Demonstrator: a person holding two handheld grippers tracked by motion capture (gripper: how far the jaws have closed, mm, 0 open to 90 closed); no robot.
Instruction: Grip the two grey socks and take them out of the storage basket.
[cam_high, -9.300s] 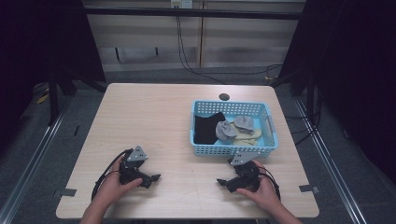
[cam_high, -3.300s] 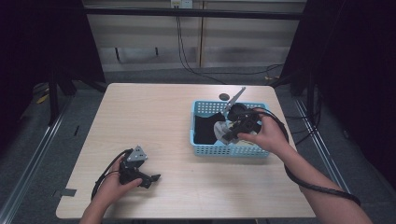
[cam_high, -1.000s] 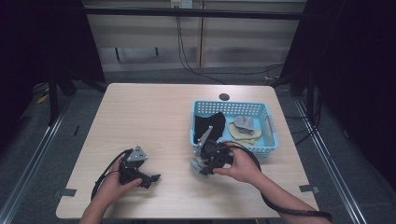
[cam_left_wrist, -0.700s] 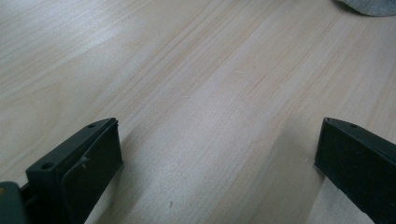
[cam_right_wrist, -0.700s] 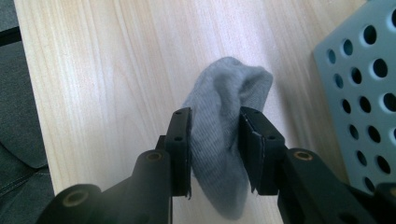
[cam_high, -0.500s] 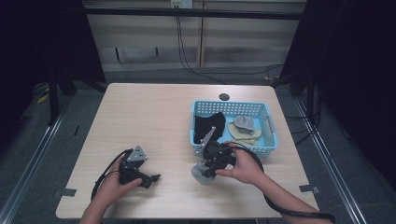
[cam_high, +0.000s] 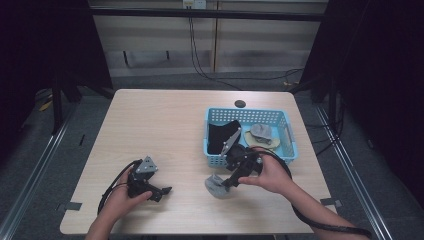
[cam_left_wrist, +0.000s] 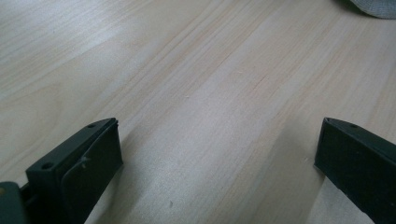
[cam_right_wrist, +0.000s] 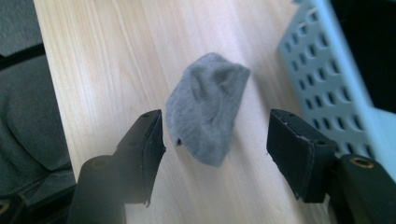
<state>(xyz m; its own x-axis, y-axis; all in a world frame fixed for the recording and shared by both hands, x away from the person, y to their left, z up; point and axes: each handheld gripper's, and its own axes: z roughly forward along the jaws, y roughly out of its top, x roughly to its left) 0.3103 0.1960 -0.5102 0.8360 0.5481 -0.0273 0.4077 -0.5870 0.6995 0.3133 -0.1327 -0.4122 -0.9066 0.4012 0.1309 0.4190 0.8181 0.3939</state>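
A crumpled grey sock (cam_high: 216, 186) lies on the table just in front of the blue basket (cam_high: 289, 135). My right gripper (cam_high: 225, 180) hovers right over it, tilted down and to the left. In the right gripper view the grey sock (cam_right_wrist: 205, 112) sits on the wood between and just beyond the open right gripper (cam_right_wrist: 217, 140), with a gap on each side. My left gripper (cam_high: 161, 192) rests near the front left of the table. In its own view the left gripper (cam_left_wrist: 219, 144) stands wide open over bare wood.
The basket holds a black sock (cam_high: 220, 136), a grey sock (cam_high: 261, 132) and a beige piece (cam_high: 270, 143). Its perforated wall (cam_right_wrist: 322, 70) stands close to the right jaw. A dark round grommet (cam_high: 240, 104) lies behind the basket. The grey sock's edge (cam_left_wrist: 373, 7) shows far ahead of the left gripper.
My right gripper has come down toward the front of the table with the grey sock, let it go on the wood and opened. The left gripper has stayed still.
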